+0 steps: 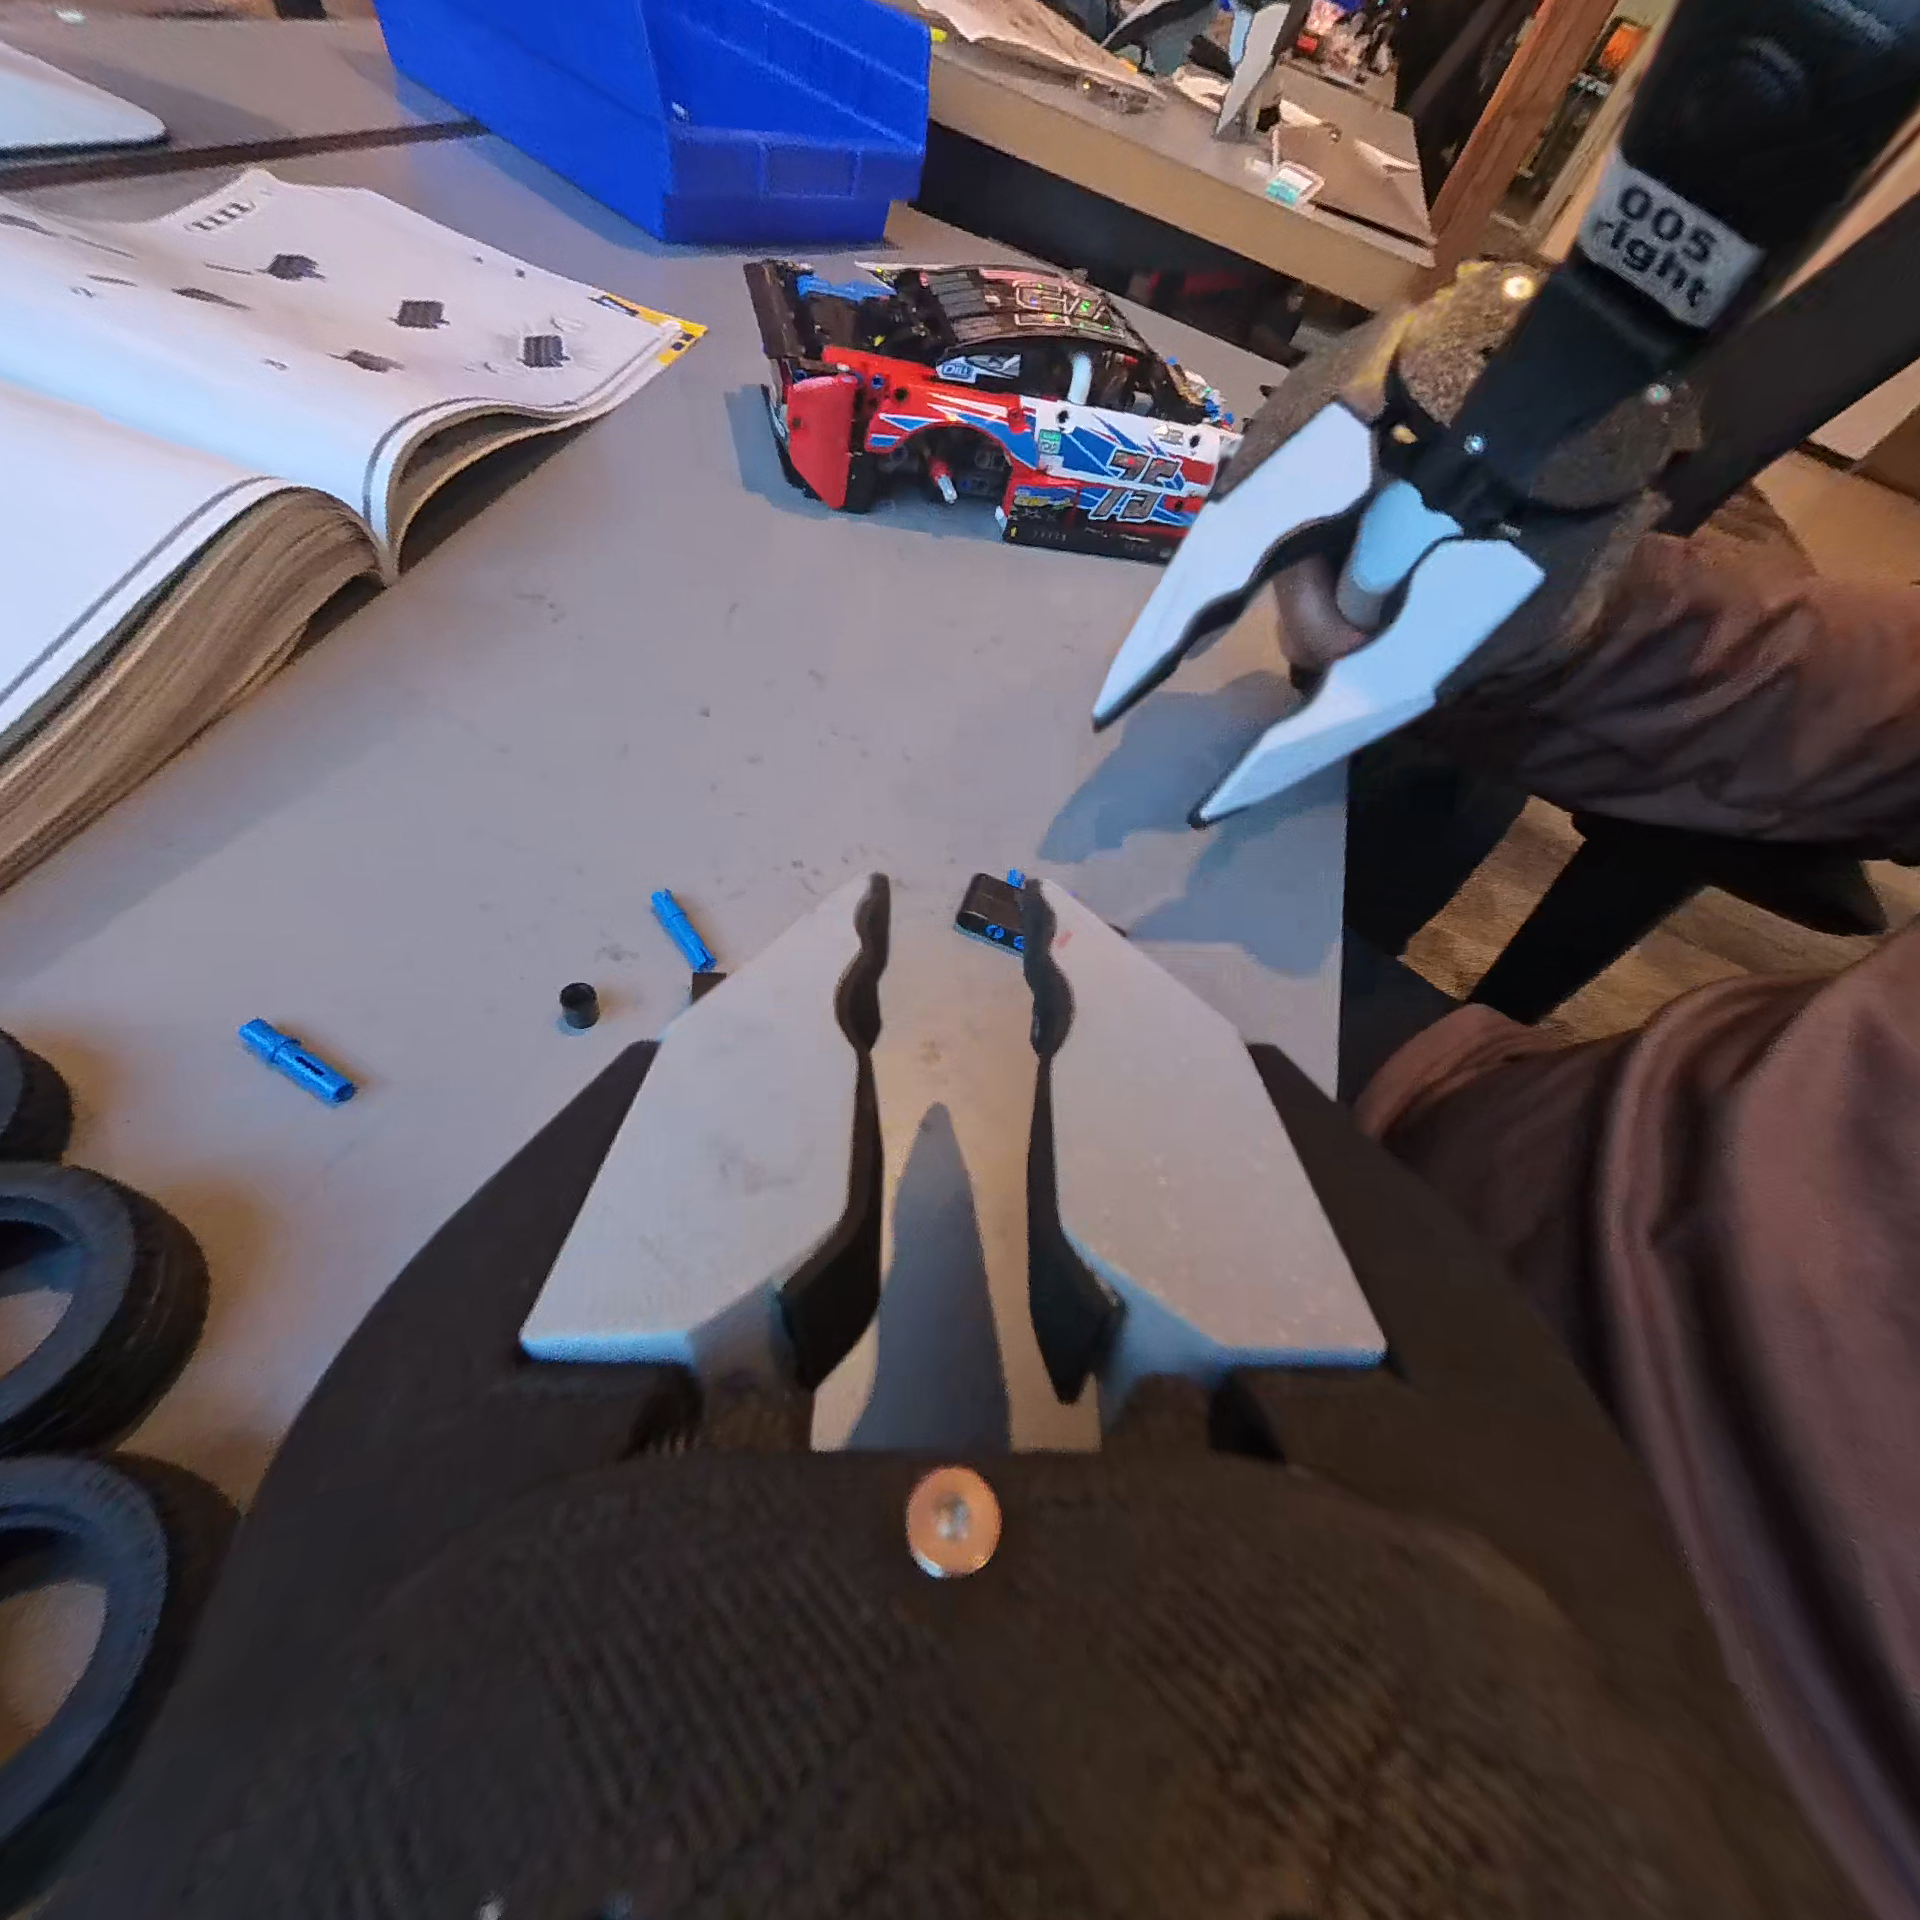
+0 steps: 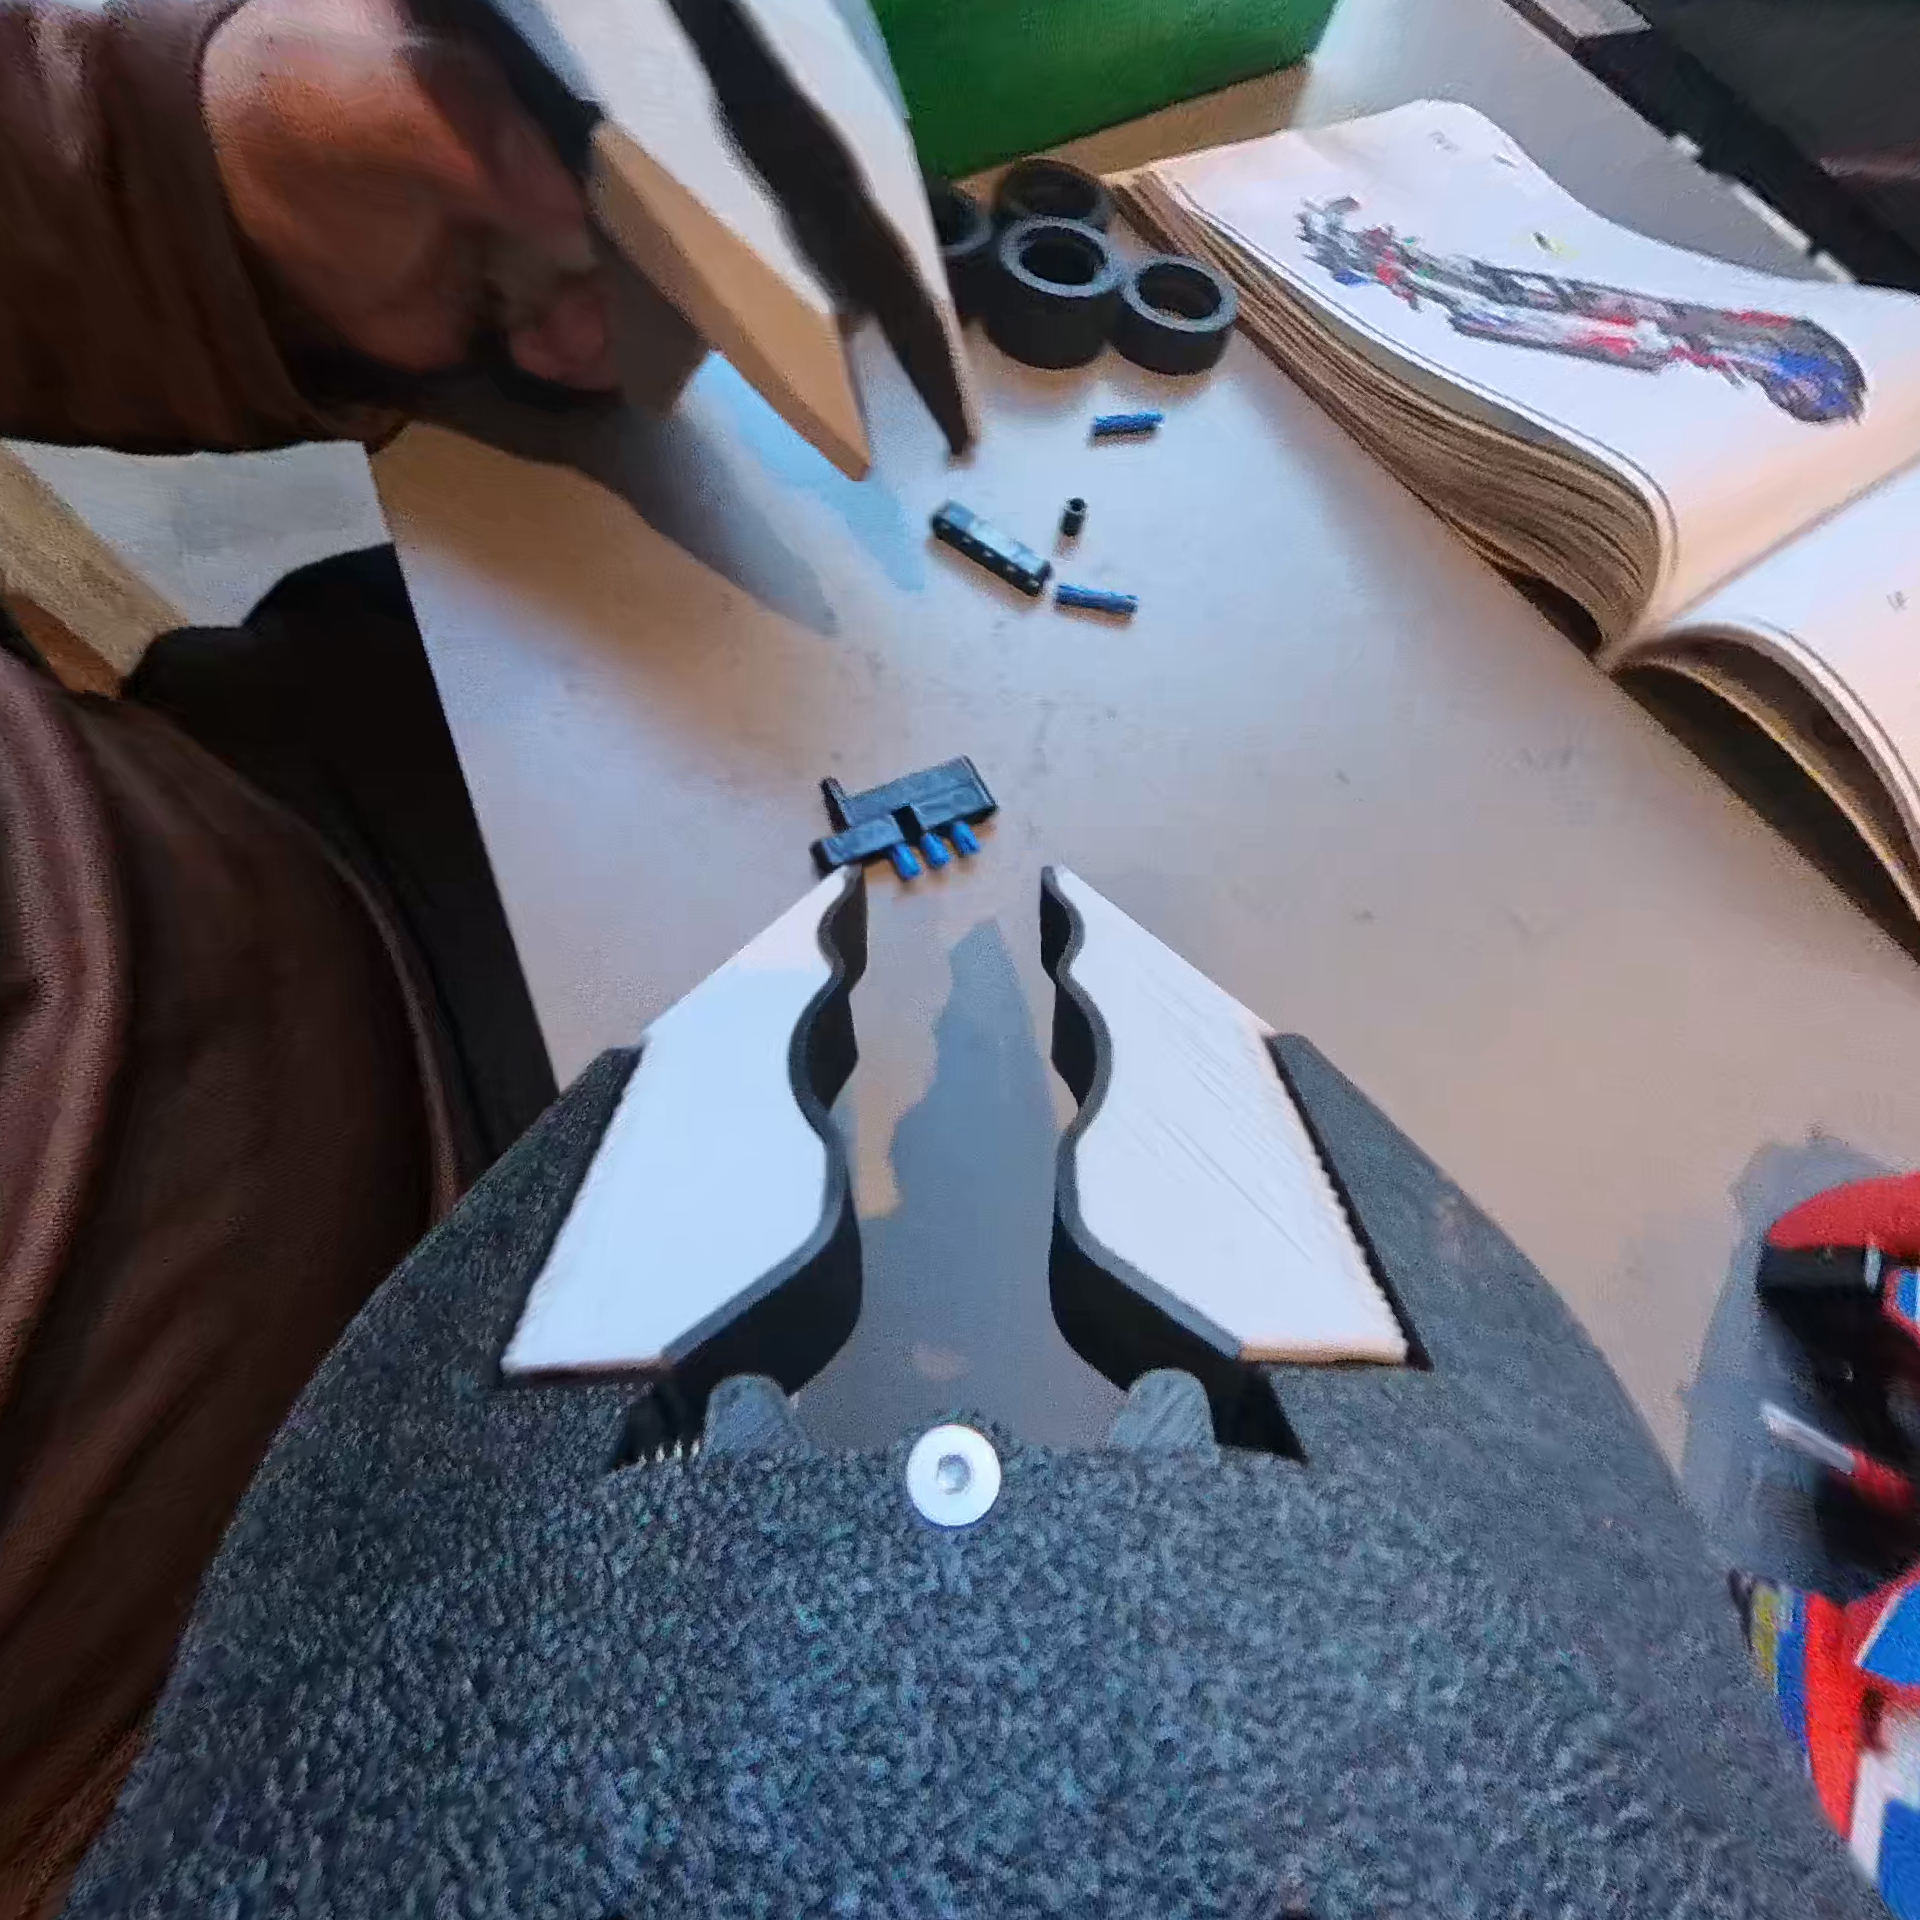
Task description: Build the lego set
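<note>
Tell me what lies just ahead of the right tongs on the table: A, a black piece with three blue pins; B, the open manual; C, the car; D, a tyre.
A: the black piece with three blue pins sticking out lies on the table right in front of the open right tongs.

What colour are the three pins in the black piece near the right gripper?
Blue pins; the right wrist view shows them best.

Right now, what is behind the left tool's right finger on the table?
In the left wrist view, a black beam with blue pins pokes out from behind the left tool; the finger covers its far end. The right wrist view shows the whole beam lying flat on the table.
</note>
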A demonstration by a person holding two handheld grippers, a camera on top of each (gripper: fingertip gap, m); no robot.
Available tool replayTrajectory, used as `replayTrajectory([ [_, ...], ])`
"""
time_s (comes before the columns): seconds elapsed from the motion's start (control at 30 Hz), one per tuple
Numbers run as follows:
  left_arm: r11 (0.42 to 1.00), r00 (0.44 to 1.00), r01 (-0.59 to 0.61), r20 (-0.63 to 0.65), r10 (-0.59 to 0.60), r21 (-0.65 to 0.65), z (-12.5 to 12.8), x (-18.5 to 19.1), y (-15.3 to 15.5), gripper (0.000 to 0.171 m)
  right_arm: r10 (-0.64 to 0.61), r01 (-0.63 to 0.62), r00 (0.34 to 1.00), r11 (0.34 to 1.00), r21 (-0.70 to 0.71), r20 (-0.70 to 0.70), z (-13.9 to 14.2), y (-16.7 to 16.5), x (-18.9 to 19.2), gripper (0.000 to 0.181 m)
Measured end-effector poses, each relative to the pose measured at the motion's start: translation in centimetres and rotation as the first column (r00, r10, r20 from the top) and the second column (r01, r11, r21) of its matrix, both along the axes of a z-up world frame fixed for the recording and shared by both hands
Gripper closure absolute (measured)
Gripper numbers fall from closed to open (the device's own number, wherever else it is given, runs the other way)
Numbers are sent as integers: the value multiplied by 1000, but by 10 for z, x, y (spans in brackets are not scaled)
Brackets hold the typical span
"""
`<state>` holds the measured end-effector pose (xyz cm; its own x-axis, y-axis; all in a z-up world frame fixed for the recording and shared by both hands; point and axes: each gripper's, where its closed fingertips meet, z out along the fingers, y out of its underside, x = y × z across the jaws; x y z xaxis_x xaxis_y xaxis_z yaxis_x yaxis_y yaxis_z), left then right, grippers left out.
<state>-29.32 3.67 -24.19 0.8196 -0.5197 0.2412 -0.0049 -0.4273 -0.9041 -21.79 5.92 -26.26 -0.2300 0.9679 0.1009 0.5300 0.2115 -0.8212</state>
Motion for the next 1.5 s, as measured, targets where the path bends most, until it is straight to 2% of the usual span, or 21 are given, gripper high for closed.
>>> replayTrajectory([
  [0.13, 998, 996, -56, -65, 57, 16, -3, -6, 4, 141, -64, 62, 998, 997, -53, -25, -3, 17, 3, 153],
  [0.3, 992, 986, -116, -113, 122, 58, -1, -15, 7, 141, -79, 75, 995, 995, -62, -61, -1, 25, -5, 155],
  [0.77, 955, 932, -244, -232, 279, 168, 5, -49, 40, 156, -49, 24, 992, 979, -203, -119, 10, 26, -7, 154],
  [1.0, 950, 942, -242, -187, 279, 197, 13, -48, 55, 162, -27, -41, 981, 941, -335, -194, 26, 29, -7, 149],
  [1.13, 962, 958, -199, -168, 231, 185, 11, -41, 58, 165, -59, -54, 964, 911, -408, -259, 38, 37, -7, 153],
  [1.17, 967, 964, -181, -160, 210, 180, 11, -38, 59, 170, -73, -50, 960, 905, -423, -270, 40, 40, -7, 152],
  [1.2, 969, 967, -177, -150, 204, 174, 11, -38, 60, 170, -83, -48, 957, 898, -438, -277, 42, 42, -7, 153],
  [1.23, 968, 968, -185, -141, 210, 168, 11, -39, 61, 161, -87, -50, 956, 891, -451, -279, 43, 44, -7, 154],
  [1.5, 976, 983, -164, -57, 174, 144, 14, -35, 59, 155, -60, -64, 965, 890, -451, -256, 40, 40, -12, 157],
])
